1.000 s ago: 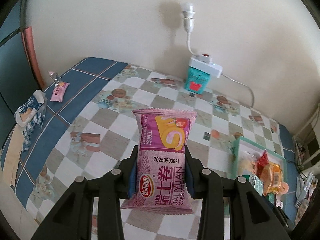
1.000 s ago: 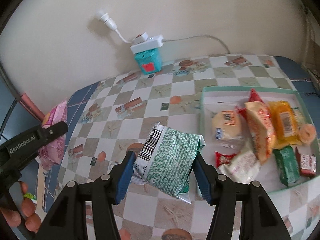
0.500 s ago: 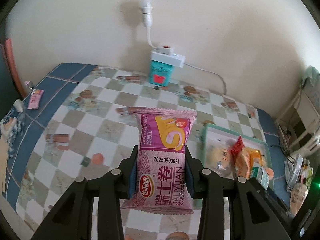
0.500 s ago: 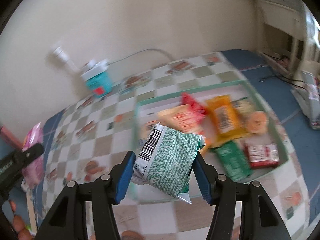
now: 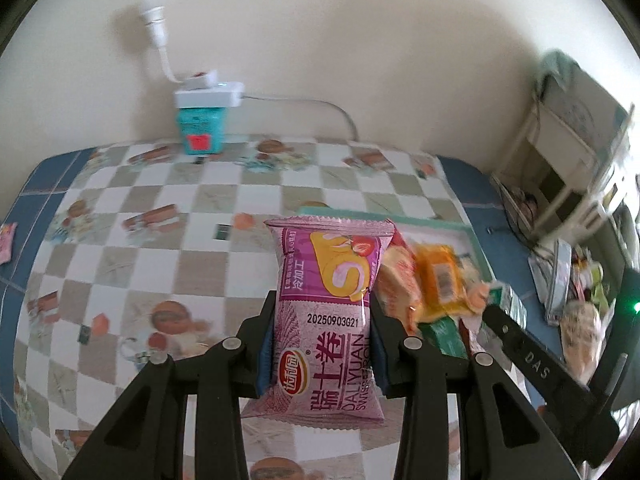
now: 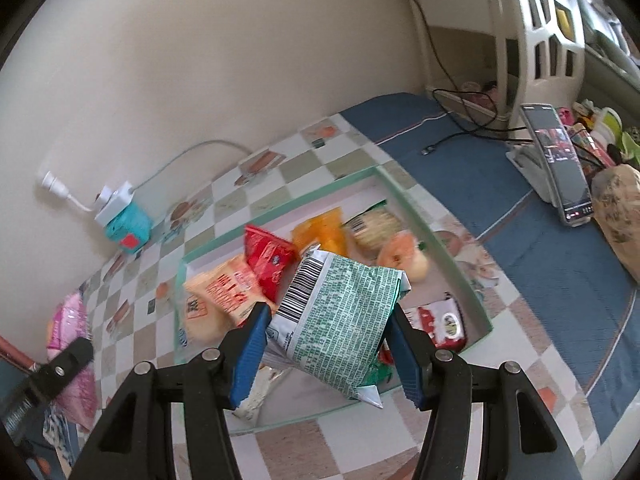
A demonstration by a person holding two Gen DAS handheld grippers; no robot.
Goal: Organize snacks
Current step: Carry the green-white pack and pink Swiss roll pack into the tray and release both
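My left gripper [image 5: 322, 344] is shut on a pink Swiss roll packet [image 5: 326, 300] and holds it above the checkered table, just left of the green-rimmed tray [image 5: 476, 240]. My right gripper [image 6: 330, 348] is shut on a green-and-white snack packet [image 6: 340, 320] and holds it over the near part of the tray [image 6: 456, 264]. The tray holds several snacks, among them an orange packet [image 6: 324, 232], a red packet [image 6: 268, 260] and a red-and-white packet [image 6: 442, 320]. The left gripper with its pink packet [image 6: 66, 320] shows at the left of the right wrist view.
A teal box with a white power strip on top [image 5: 202, 120] stands at the wall. A small pink packet [image 5: 6, 240] lies at the table's far left edge. A phone on a stand [image 6: 556, 160] and a brown bag [image 6: 618, 216] are on the blue cloth right of the tray.
Both grippers have swung right toward the tray with their packets. The right gripper went from beside the tray to over it. The left view now shows the tray close by.
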